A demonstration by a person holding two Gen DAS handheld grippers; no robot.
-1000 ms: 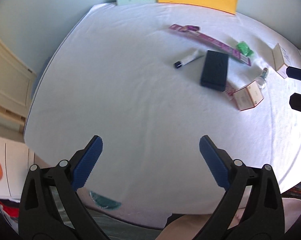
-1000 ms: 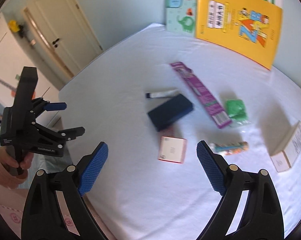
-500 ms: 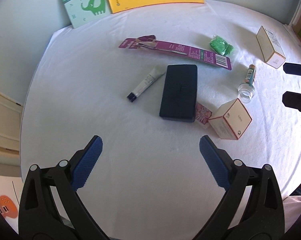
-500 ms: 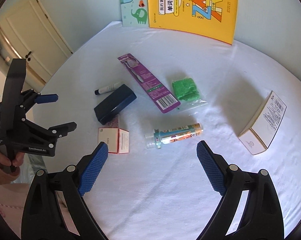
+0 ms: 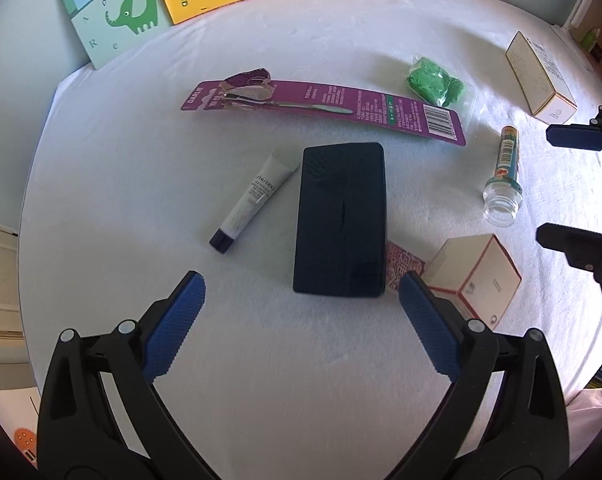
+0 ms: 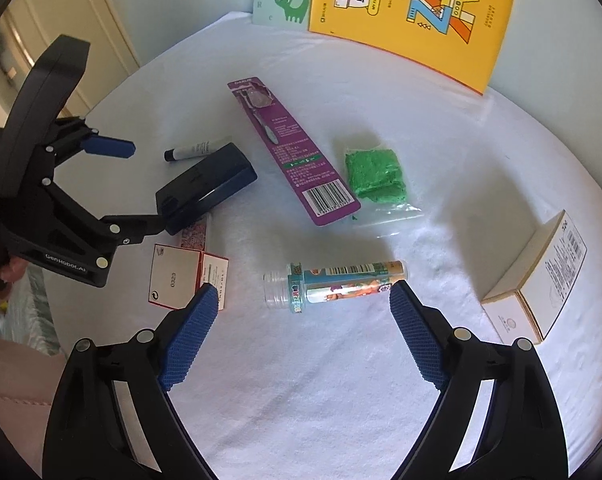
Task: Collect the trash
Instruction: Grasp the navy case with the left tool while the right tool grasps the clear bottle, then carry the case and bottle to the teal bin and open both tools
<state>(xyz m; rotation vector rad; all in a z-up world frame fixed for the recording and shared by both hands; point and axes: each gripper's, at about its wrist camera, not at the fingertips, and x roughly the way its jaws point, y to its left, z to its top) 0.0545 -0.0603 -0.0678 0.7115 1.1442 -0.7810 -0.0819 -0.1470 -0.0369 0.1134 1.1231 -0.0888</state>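
Trash is lying scattered on the white sheet [image 6: 301,380]. Right gripper [image 6: 301,320] is narrowing its spread jaws just near of the plastic tube [image 6: 335,286], probably its target; squaring to the tube's length is helping. Left gripper [image 5: 301,308] is hanging released, empty, near the black case [image 5: 341,220].

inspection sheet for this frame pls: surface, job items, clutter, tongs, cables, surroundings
Surface: white cloth, lightly wrinkled.
Job's things: capless plastic tube lying flat; purple toothbrush card; green wad in clear bag; small cream tube; red-edged carton; white carton.
Clutter: dark case on a red patterned slip.
Grippers: left tongs open, empty; right tongs closing, pads clear of the tube.
Cables: nothing seen.
Surroundings: yellow book, elephant book against wall; door.
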